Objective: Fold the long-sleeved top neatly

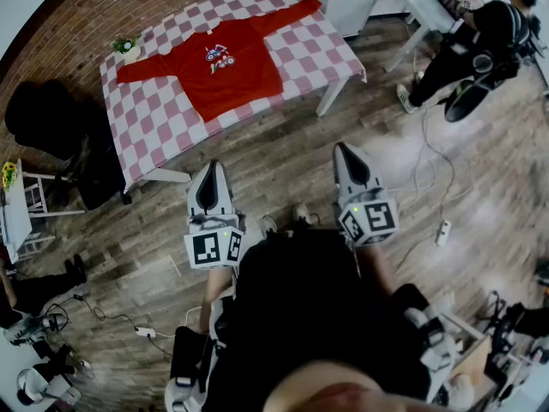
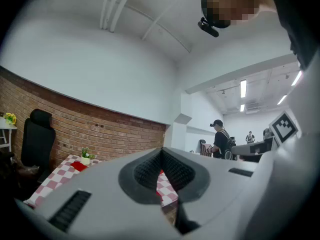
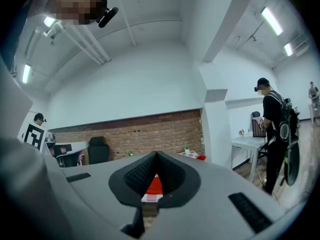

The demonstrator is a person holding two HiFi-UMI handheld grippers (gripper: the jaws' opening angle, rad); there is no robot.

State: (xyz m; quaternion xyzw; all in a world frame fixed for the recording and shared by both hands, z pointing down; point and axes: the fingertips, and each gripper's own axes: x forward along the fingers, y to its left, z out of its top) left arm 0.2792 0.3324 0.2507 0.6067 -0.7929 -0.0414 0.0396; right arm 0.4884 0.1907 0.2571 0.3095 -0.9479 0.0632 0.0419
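The left tongs [image 1: 211,172] are closed, the ribbed pads pressed together at the tip with nothing held between them, as the left gripper view [image 2: 161,153] shows. The right tongs [image 1: 346,156] are closed and empty as well, pads meeting in the right gripper view [image 3: 155,156]. Both are held out level over the wooden floor [image 1: 283,148], side by side, pointing toward the tabletop [image 1: 163,127] and well apart from it.

The tabletop wears a red-and-white checked cloth. On it the red long-sleeved top [image 1: 232,71] lies spread flat, front up, with a small printed motif on the chest. Its hem faces the near edge and its neck the far edge. One sleeve reaches to the left edge near the far left corner, just beside a small potted plant [image 1: 127,47]; the other sleeve reaches the right edge near the far right corner. A strip of the red cloth shows past the closed pads in the right gripper view.

A black chair [image 1: 43,118] stands off the tabletop's left edge. Farther right, a person in black [image 1: 480,41] stands beside a white table [image 1: 420,3].
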